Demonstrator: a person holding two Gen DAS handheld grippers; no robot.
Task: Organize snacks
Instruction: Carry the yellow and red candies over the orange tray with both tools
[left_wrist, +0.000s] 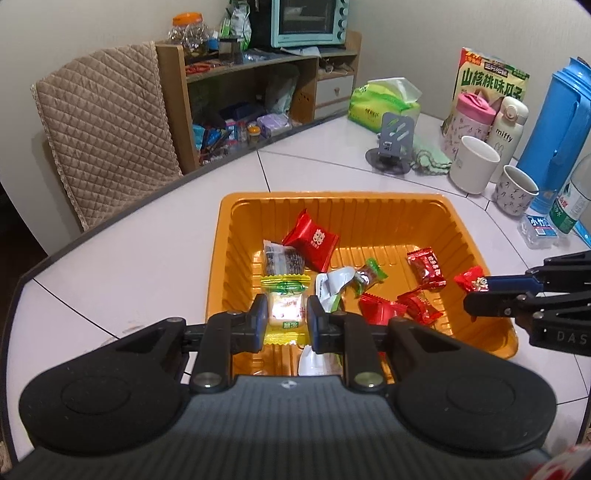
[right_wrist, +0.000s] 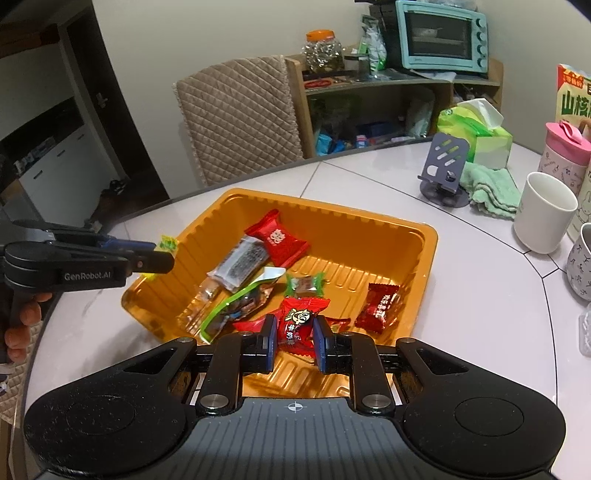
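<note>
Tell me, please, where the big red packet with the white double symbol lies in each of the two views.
Left wrist view: big red packet lies in the orange tray, above centre, towards the far wall.
Right wrist view: same packet, upper middle, by the tray's far wall.
Shared landmark: grey phone stand on the table behind.

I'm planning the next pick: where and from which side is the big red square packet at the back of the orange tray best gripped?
Judging by its pose, grip the big red square packet across its flat sealed edges, coming from above: it lies tilted on the dark bar wrapper, uncovered, inside the orange tray.
</note>
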